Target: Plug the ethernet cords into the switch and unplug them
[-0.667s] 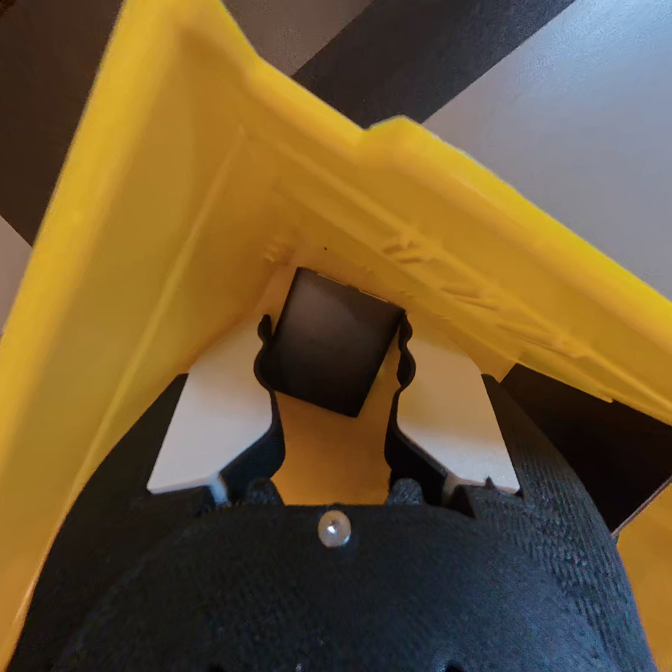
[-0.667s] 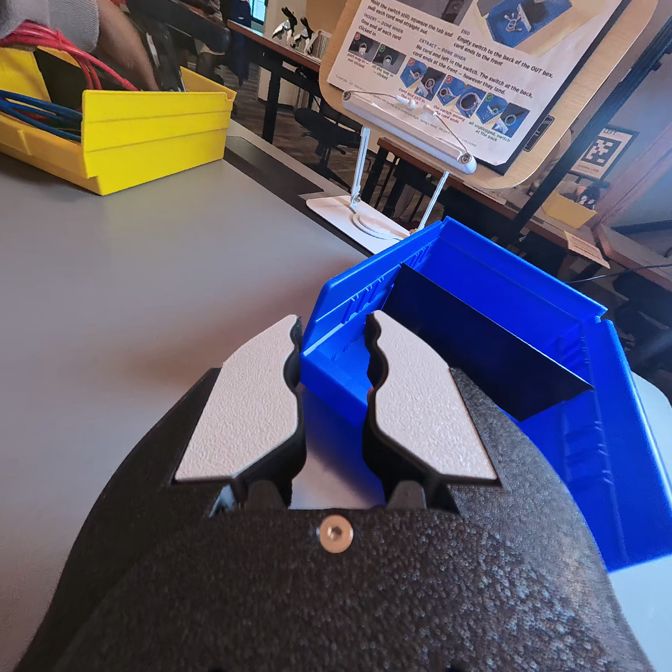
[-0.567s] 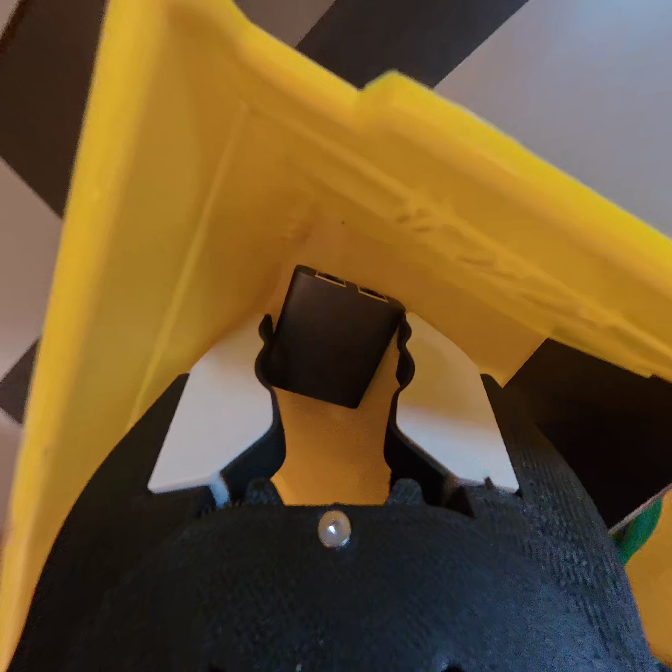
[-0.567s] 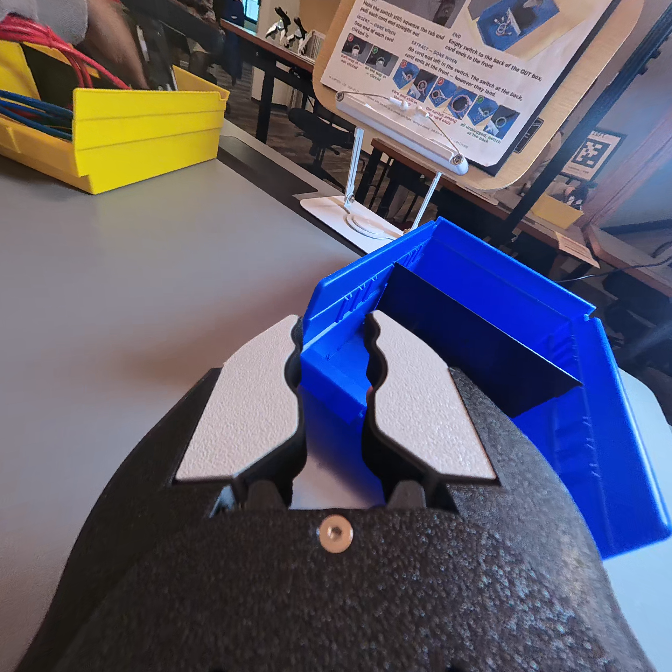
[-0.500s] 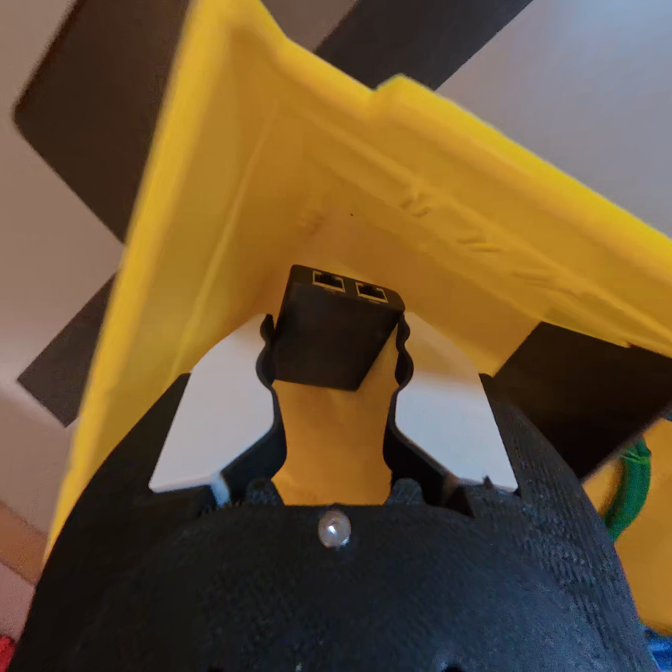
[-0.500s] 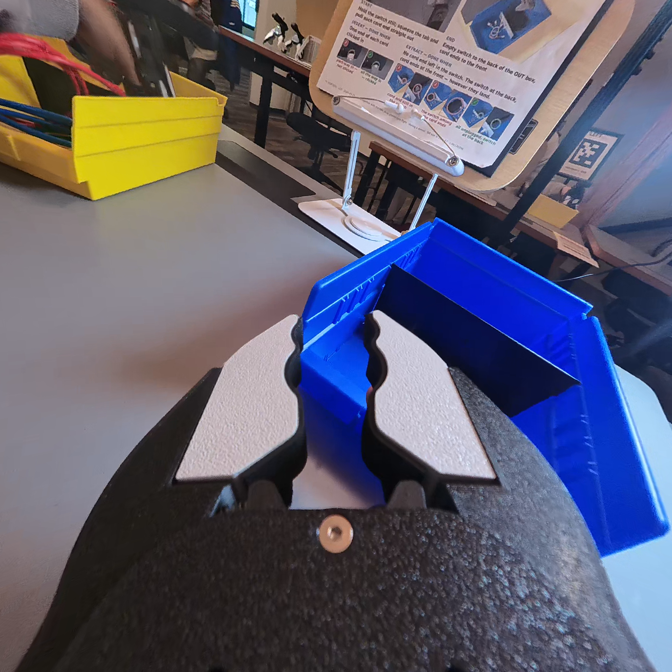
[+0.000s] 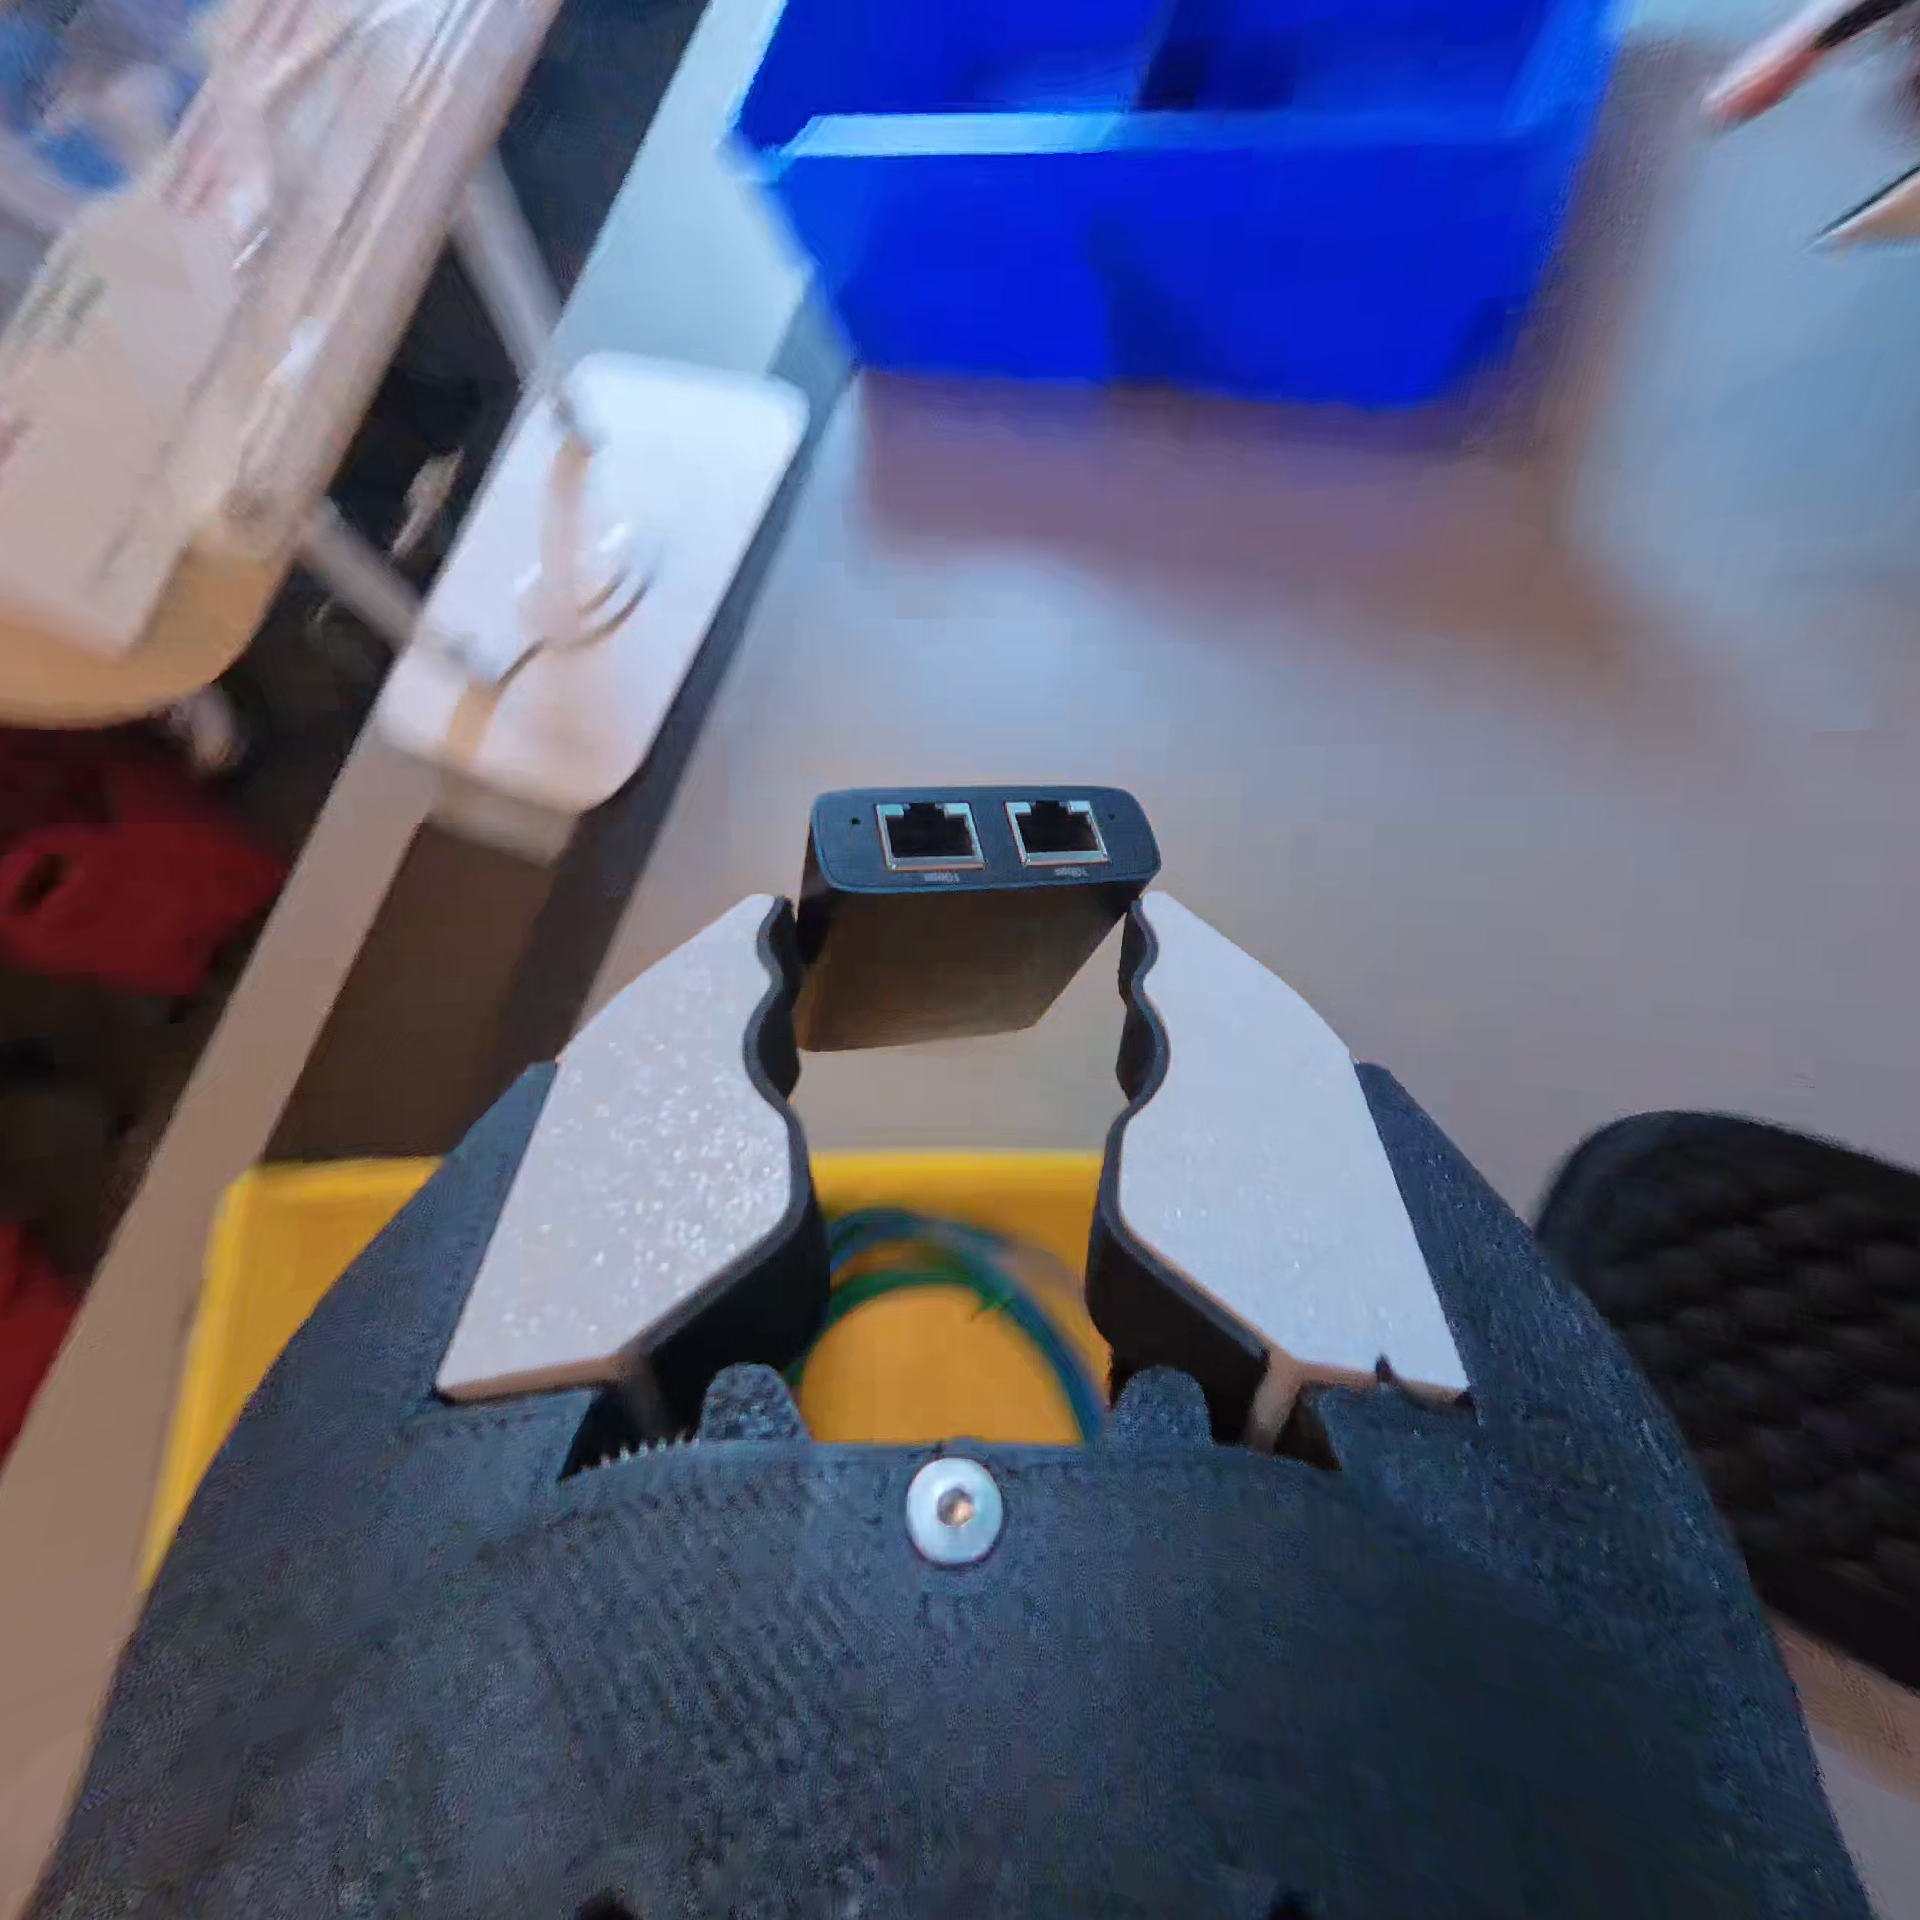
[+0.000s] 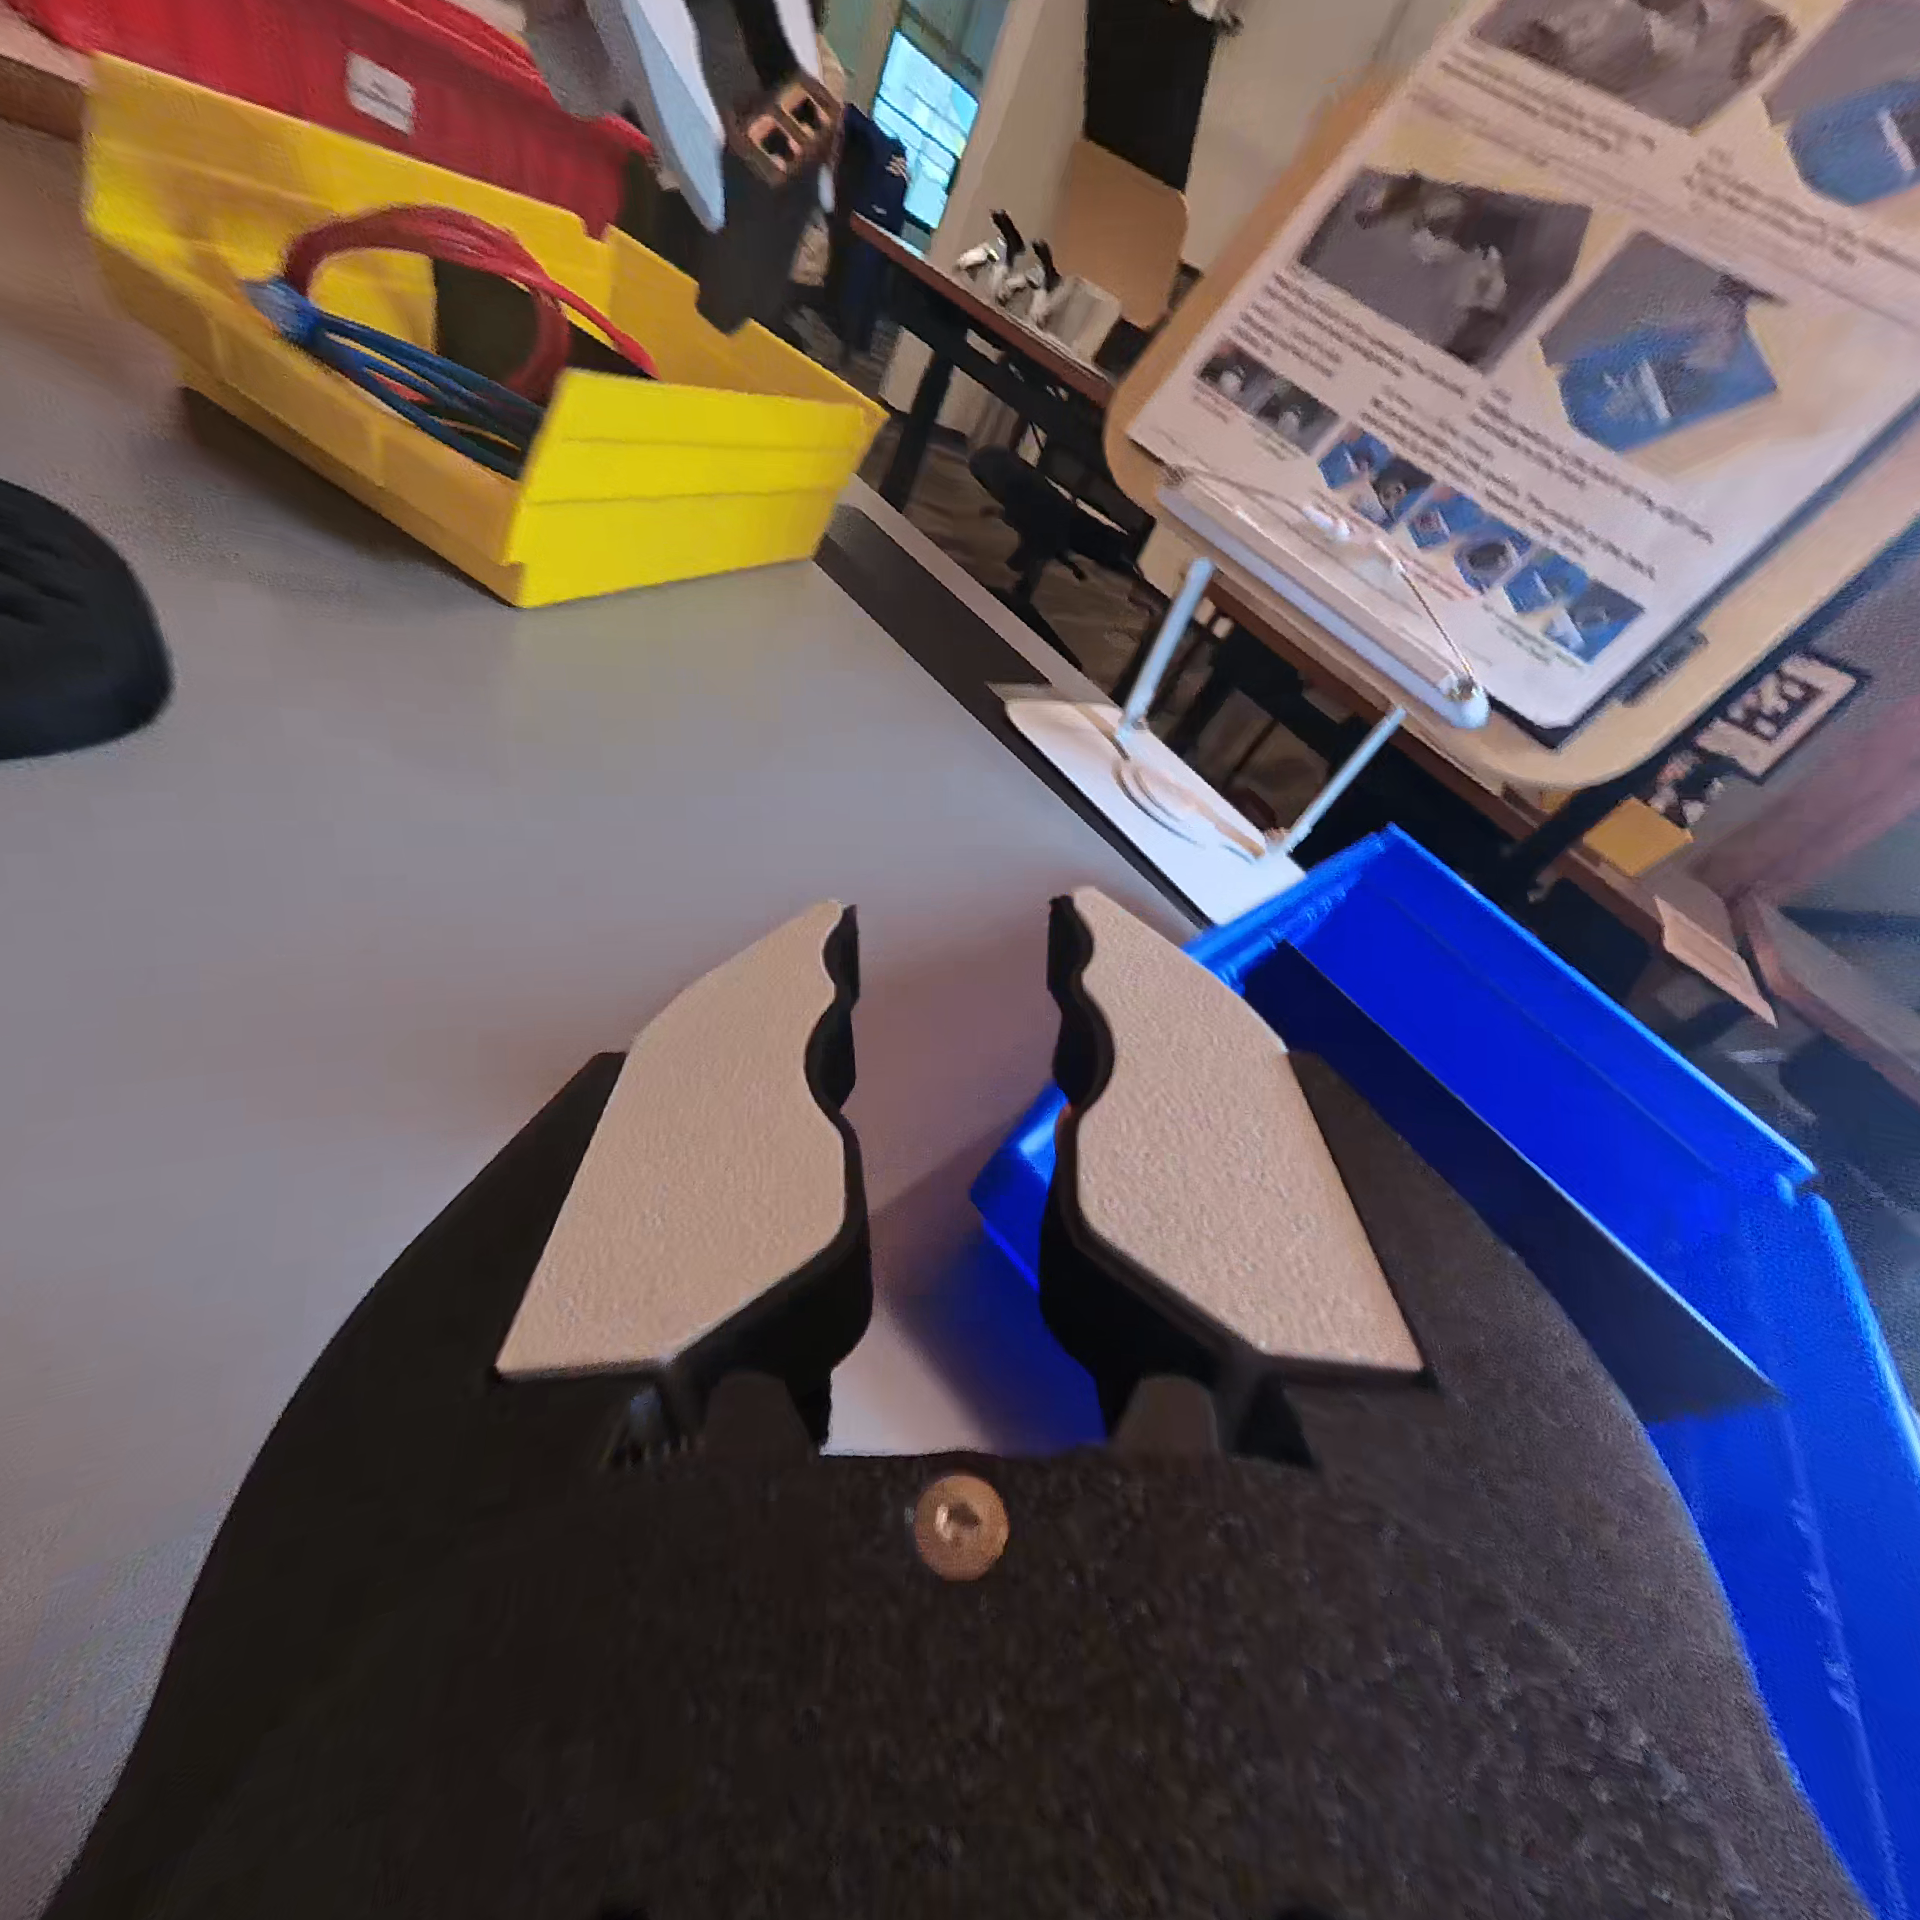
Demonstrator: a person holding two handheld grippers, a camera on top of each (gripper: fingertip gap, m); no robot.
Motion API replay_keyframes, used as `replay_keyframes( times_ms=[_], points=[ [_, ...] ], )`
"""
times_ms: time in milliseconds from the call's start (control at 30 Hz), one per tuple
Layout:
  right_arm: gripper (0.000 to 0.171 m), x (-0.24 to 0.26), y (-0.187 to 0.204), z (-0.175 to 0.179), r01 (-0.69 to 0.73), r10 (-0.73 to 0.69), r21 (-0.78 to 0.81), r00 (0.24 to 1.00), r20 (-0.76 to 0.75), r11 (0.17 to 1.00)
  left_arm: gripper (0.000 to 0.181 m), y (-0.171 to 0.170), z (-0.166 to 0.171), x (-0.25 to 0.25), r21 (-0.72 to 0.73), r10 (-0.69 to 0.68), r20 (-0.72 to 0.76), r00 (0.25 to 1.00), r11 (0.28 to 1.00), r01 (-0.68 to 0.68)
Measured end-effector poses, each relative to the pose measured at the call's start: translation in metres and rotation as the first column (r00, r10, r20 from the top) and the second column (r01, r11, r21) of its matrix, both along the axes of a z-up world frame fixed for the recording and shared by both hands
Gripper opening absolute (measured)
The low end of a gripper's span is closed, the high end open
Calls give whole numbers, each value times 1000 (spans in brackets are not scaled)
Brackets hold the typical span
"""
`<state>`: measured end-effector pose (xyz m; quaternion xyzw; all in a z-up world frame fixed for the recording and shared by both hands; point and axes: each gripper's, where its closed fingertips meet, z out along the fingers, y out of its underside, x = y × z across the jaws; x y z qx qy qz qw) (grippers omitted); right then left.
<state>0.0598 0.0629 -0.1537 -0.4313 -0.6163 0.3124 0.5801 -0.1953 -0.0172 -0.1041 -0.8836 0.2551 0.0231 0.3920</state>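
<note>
My left gripper (image 7: 961,920) is shut on a small black switch (image 7: 956,935) with two empty ports facing forward, held in the air above the yellow bin (image 7: 260,1299). Green and blue ethernet cords (image 7: 935,1278) lie coiled in that bin below it. In the right wrist view the left gripper (image 8: 727,135) with the switch (image 8: 784,130) hangs over the yellow bin (image 8: 644,468), which holds red and blue cords (image 8: 436,343). My right gripper (image 8: 951,925) is open and empty, low over the grey table (image 8: 416,883) beside the blue bin (image 8: 1558,1091).
The blue bin (image 7: 1195,229), with a dark divider, stands across the table from the yellow one. A white stand (image 8: 1174,810) carries an instruction board (image 8: 1558,364) at the table's far edge. A black pad (image 8: 62,623) lies at the left. A red bin (image 8: 312,62) sits behind the yellow bin. The tips of one gripper are about 25 centimeters away from the tips of the other.
My left gripper has lifted the switch out of the yellow bin and swung up to face across the table. My right gripper has turned left away from the blue bin.
</note>
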Motion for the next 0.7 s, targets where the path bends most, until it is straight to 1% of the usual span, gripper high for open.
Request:
replay_keyframes(
  times_ms=[33,100,167,200,267,333,367,433,467,500,533,567,600,633,700],
  points=[
    [36,-2,-12,4,-44,44,6,999,-8,999,61,-2,-1,34,40,-79,44,996,996,77],
    [40,-9,-39,8,-141,141,-24,990,3,990,60,-6,-3,99,158,-216,122,969,968,196],
    [49,-18,-61,9,-194,195,-68,981,18,979,60,-10,-3,155,294,-320,238,917,924,246],
    [53,-24,-68,10,-196,197,-63,980,12,979,60,-12,-3,177,351,-359,303,883,903,247],
    [59,-34,-81,11,-192,192,-6,981,0,981,60,-13,-3,206,442,-404,407,820,872,210],
    [58,-44,-89,13,-171,173,81,985,-25,982,60,-13,-11,224,453,-415,509,754,874,176],
    [53,-47,-91,17,-150,157,117,986,-52,982,60,-13,-14,228,455,-406,557,724,879,143],
    [35,-49,-96,22,-141,164,209,982,-97,968,60,-13,-16,226,459,-380,674,633,887,43],
    [23,-48,-95,24,-125,159,268,981,-111,955,54,-15,-20,223,445,-378,715,588,895,33],
    [22,-46,-97,24,-143,184,313,977,-106,939,41,-18,-25,218,439,-381,735,561,898,36],
    [22,-45,-95,23,-149,183,298,979,-92,943,21,-19,-31,210,435,-370,739,564,900,21],
    [22,-44,-92,20,-157,184,285,980,-70,946,23,-20,-36,203,440,-359,727,585,898,4],
    [22,-42,-89,15,-173,193,281,980,-46,944,29,-21,-40,199,447,-356,699,621,895,10],
    [22,-40,-88,10,-201,216,276,976,-24,940,34,-23,-45,197,449,-353,644,679,893,38],
    [21,-34,-92,-4,-289,285,208,957,51,934,40,-24,-61,193,465,-325,439,838,880,98]
  ],
)
